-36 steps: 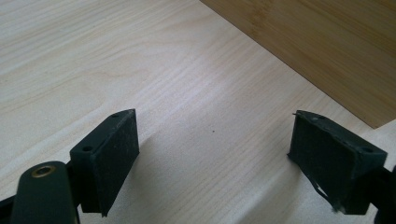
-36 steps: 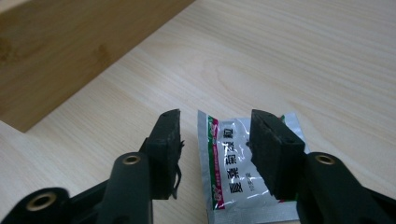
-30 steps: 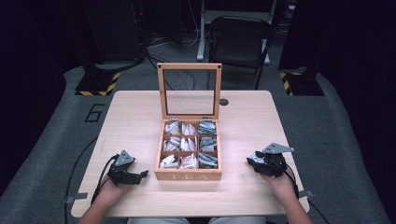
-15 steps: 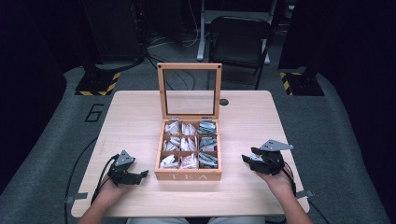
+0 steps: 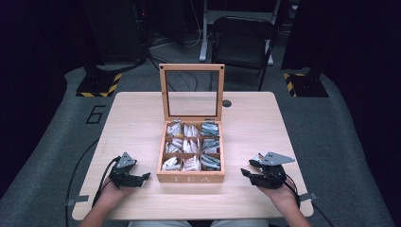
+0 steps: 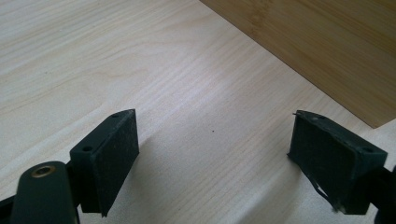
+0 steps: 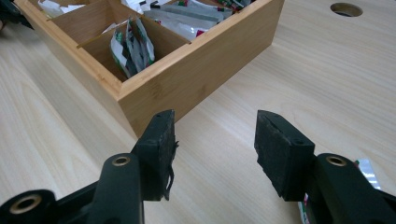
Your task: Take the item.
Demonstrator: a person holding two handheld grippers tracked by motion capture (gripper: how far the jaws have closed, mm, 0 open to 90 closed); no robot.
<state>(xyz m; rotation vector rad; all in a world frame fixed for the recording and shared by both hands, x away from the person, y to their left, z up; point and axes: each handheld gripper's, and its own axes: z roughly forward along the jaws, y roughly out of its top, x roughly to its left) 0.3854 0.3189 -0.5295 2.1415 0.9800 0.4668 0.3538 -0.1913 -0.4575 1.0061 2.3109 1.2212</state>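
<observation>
A wooden tea box (image 5: 191,178) marked TEA stands mid-table with its glass lid (image 5: 191,90) raised upright. Its compartments hold several tea bags (image 5: 191,144). My left gripper (image 5: 142,178) rests on the table just left of the box, open and pointing at it. In the left gripper view the jaws (image 6: 212,123) stand wide apart over bare wood, with the box wall (image 6: 327,42) ahead. My right gripper (image 5: 248,169) is to the right of the box, open and empty. In the right gripper view (image 7: 215,119) it faces the box corner (image 7: 187,74) and tea bags (image 7: 133,44).
The light wooden table (image 5: 265,123) has a round hole (image 5: 226,103) behind the box, also in the right gripper view (image 7: 345,8). A tea packet (image 7: 364,167) lies on the table under my right gripper. A folding chair (image 5: 243,42) stands beyond the table.
My right gripper has shifted slightly left toward the box. The left gripper and the box have stayed in place.
</observation>
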